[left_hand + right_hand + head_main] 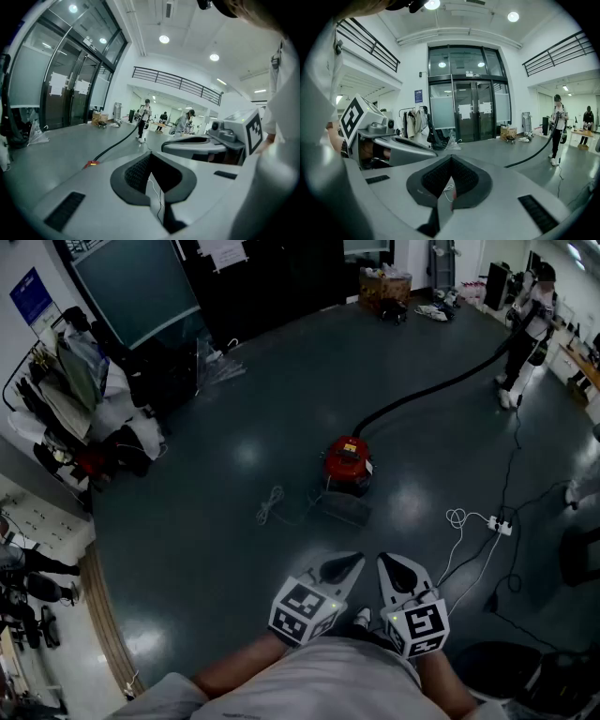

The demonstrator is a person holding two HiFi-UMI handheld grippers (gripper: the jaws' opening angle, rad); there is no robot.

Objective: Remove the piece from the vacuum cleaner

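A red canister vacuum cleaner (348,463) stands on the dark floor ahead of me. Its black hose (427,393) runs off to a person (525,329) at the far right. A dark flat piece (343,509) lies against the vacuum's near side. Both grippers hang close to my body, well short of the vacuum. My left gripper (342,568) is shut with nothing in it, and so is my right gripper (401,572) beside it. In the left gripper view the left gripper (151,160) points past a red edge of the vacuum (91,163). The right gripper (451,162) shows shut jaws, with the hose (529,157) beyond.
A coiled white cable (270,504) lies left of the vacuum. A white power strip (502,526) with cords sits to the right. A clothes rack (75,404) stands at the left wall, boxes (384,285) at the back, and glass doors (468,110) behind.
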